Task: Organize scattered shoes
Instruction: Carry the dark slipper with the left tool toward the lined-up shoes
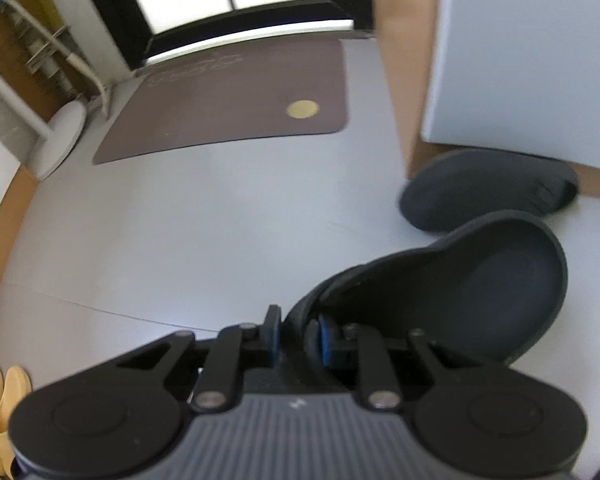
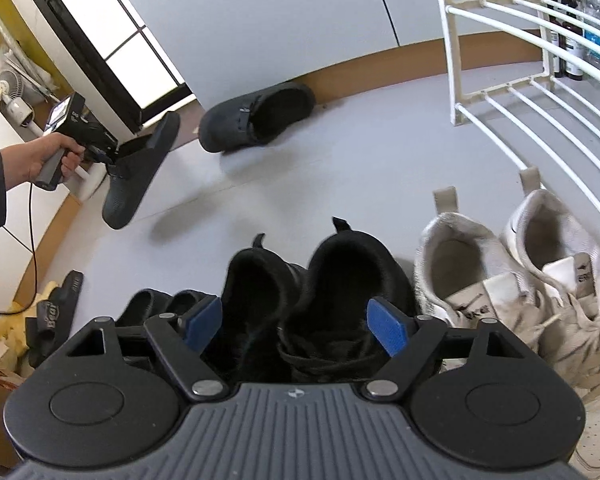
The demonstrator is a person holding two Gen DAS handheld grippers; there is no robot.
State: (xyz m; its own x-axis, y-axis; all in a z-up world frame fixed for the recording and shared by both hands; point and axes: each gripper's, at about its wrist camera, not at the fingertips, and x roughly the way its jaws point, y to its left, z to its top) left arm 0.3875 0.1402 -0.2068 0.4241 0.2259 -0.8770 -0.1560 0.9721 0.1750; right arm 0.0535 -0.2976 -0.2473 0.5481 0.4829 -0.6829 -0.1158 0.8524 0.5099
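Note:
My left gripper [image 1: 298, 326] is shut on the rim of a dark grey clog [image 1: 460, 292] and holds it off the floor. The right wrist view shows the same left gripper [image 2: 108, 160] in a person's hand [image 2: 48, 156], with the clog [image 2: 136, 176] hanging toe-down. The matching clog [image 1: 488, 192] lies on the floor by the wall [image 2: 256, 116]. My right gripper [image 2: 296, 316] is open just above a pair of black sneakers [image 2: 300, 292], its blue pads apart from them. A pair of white sneakers [image 2: 520, 280] stands to their right.
A white wire shoe rack [image 2: 540, 60] stands at the right, with bottles behind it. Black slides [image 2: 52, 316] and dark sandals [image 2: 152, 304] lie at the lower left near yellow items. A brown doormat [image 1: 228, 100] lies before a glass door. Grey floor stretches between the shoes.

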